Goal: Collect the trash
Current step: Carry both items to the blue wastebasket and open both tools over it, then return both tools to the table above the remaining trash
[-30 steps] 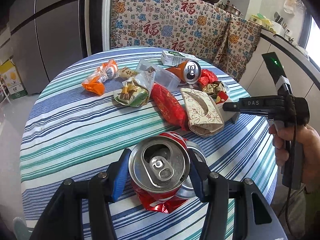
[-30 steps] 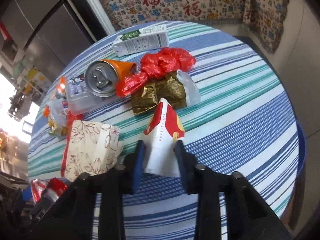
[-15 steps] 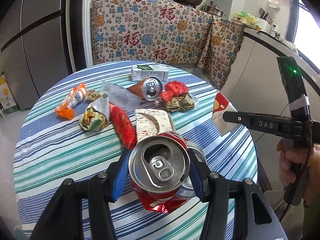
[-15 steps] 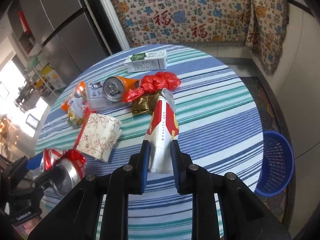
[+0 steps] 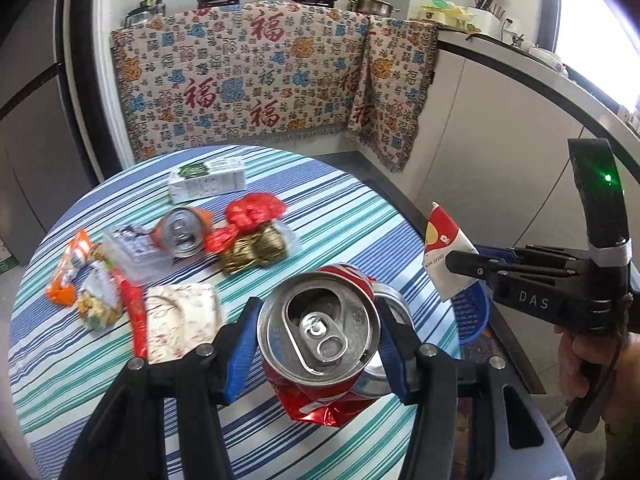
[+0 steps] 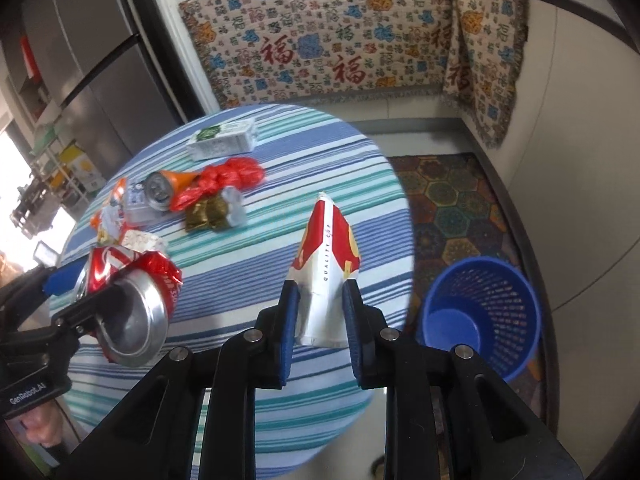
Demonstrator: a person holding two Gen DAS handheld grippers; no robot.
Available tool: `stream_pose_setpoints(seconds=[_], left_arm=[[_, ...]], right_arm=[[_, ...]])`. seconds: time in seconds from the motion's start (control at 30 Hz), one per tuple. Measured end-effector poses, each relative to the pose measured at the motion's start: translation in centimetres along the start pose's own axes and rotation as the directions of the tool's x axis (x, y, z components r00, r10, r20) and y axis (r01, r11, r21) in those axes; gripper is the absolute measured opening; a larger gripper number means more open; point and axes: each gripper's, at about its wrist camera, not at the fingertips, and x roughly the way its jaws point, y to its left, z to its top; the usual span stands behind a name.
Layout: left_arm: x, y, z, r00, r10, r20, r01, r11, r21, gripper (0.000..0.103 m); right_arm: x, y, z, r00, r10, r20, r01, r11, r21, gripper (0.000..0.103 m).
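Blue bin [image 6: 482,316] stands on the floor, lower right of the right gripper [image 6: 319,312] pinching a paper cup [image 6: 326,264]; left gripper [image 5: 316,354] clamps a crushed can [image 5: 320,332], farther away.

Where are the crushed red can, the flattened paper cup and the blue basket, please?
crushed red can [image 5: 318,326]: left wrist view, silver top.
flattened paper cup [image 6: 327,268]: right wrist view, white middle panel.
blue basket [image 6: 505,322]: right wrist view, inner wall.

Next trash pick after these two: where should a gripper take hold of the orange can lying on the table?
Grip the orange can across its round body, just behind the silver top. It lies on its side, top facing the camera, with the clear plastic box and red bag crowding its sides, so coming down from above looks best.
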Motion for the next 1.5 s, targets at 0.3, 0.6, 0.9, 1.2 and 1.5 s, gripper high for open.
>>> stream_pose_setpoints(seconds=[0.3,0.6,0.9,1.2,1.5], left_arm=[[9.6,-12.9,5.1,0.977,-0.195,-0.086,0.201,0.977,0.066,0.055],[23.0,-20.7,5.8,0.939,-0.245,-0.242,0.255,0.967,0.012,0.055],[30.5,-22.6,5.3,0.915,-0.250,-0.316,0.248,0.968,-0.049,0.056],[33.0,-22.9,5.2,0.896,-0.270,-0.353,0.273,0.961,-0.042,0.075],[18.7,-17.7,5.1,0.951,-0.258,-0.171,0.266,0.963,0.028,0.075]], right_arm=[[1.8,-17.0,0.0,0.994,-0.083,-0.076,0.097,0.974,0.204,0.024],[8.3,-28.9,-2.5,0.980,-0.072,-0.184,0.132,0.933,0.336,0.024],[11.3,-34.0,-5.1,0.985,-0.013,-0.170,0.094,0.873,0.478,0.035],[11.1,-35.2,-5.6,0.984,-0.068,-0.164,0.144,0.846,0.513,0.061],[2.7,-27.8,-1.7,0.962,-0.272,-0.008,0.262,0.914,0.309,0.079]])
